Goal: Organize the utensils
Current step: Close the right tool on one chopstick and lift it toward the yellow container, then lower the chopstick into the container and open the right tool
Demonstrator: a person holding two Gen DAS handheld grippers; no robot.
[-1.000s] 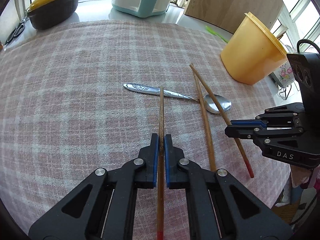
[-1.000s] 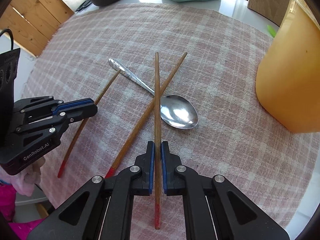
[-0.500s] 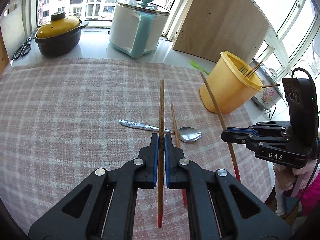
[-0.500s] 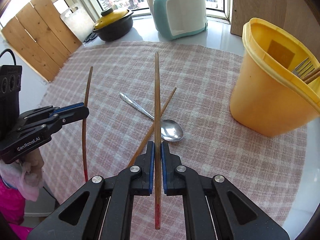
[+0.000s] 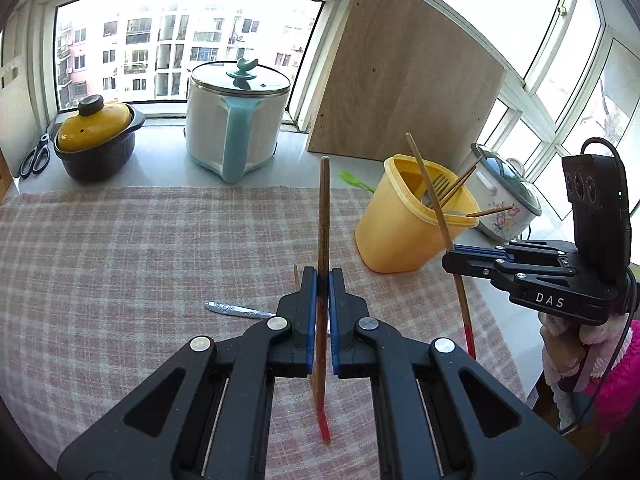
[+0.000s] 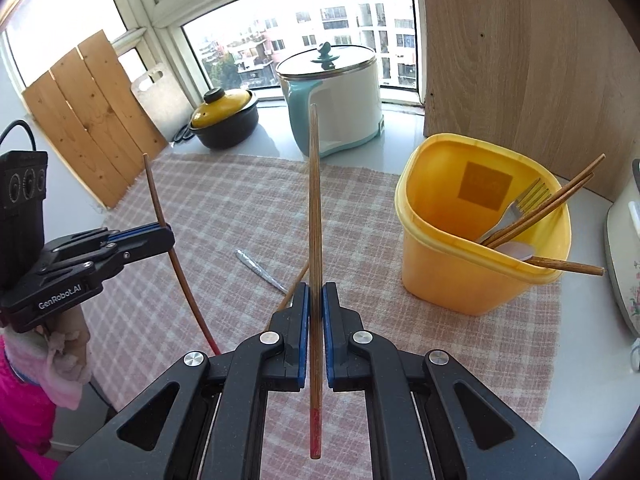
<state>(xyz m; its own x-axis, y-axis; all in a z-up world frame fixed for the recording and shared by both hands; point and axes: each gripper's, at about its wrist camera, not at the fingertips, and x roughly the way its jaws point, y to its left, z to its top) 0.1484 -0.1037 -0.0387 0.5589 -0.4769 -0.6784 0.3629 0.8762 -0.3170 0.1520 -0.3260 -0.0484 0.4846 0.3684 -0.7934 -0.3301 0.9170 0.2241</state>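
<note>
My left gripper (image 5: 322, 276) is shut on a wooden chopstick (image 5: 323, 220) with a red end, lifted well above the checked cloth (image 5: 140, 248). My right gripper (image 6: 315, 292) is shut on a second red-ended chopstick (image 6: 315, 200), also raised. Each gripper shows in the other's view: the right gripper (image 5: 450, 258) beside the yellow holder (image 5: 400, 236), the left gripper (image 6: 168, 236) at the left. On the cloth lie a metal spoon (image 6: 256, 266) and a third chopstick (image 6: 296, 288), both partly hidden by my fingers. The yellow holder (image 6: 460, 272) contains a fork and chopsticks.
Along the windowsill stand a black pot with a yellow lid (image 5: 96, 136) and a white and teal cooker (image 5: 236, 120). Scissors (image 5: 36, 156) lie at the far left. A wooden board (image 5: 400, 92) leans behind the holder, a flowered rice cooker (image 5: 504, 200) to its right.
Both grippers have risen off the cloth, each carrying its chopstick, and tilted up so the windowsill and the inside of the holder now show. Spoon and third chopstick stay put.
</note>
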